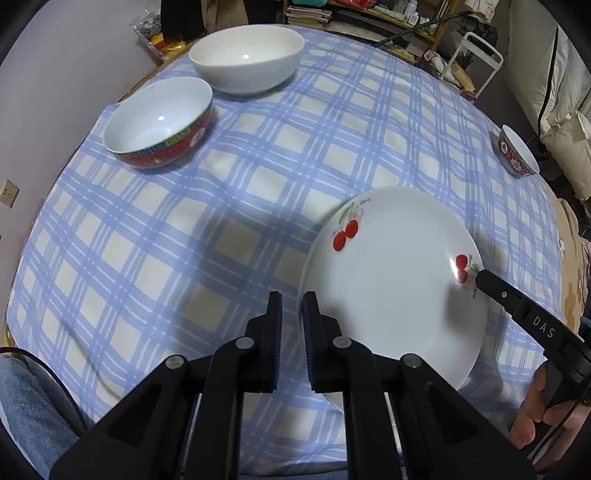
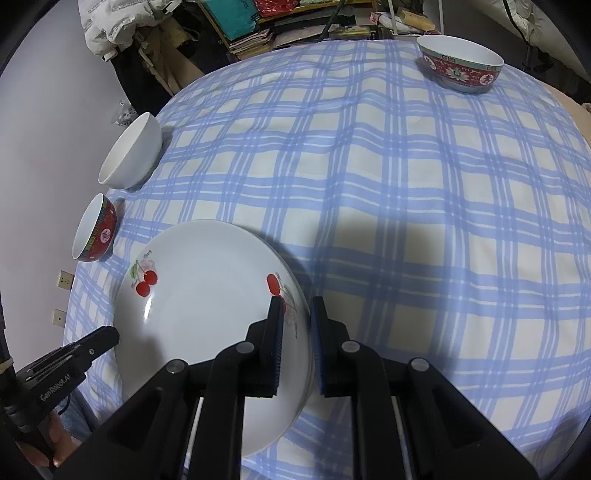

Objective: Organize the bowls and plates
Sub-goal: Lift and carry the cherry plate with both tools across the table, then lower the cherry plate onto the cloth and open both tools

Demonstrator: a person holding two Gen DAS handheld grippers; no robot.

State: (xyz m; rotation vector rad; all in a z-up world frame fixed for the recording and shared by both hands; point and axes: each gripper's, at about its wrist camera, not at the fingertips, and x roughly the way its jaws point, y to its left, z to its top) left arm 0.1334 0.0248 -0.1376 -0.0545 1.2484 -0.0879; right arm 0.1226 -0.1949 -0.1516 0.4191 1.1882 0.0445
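Note:
A white plate with red cherries is held tilted above the blue checked tablecloth. My left gripper is shut on its left rim; it also shows in the right wrist view. My right gripper is shut on the plate's right rim, and its finger shows in the left wrist view. A plain white bowl and a red patterned bowl stand at the far left. A second red patterned bowl stands far right.
Shelves with books and clutter stand beyond the table's far edge. A white rack stands beside them. A plain wall with sockets lies to the left.

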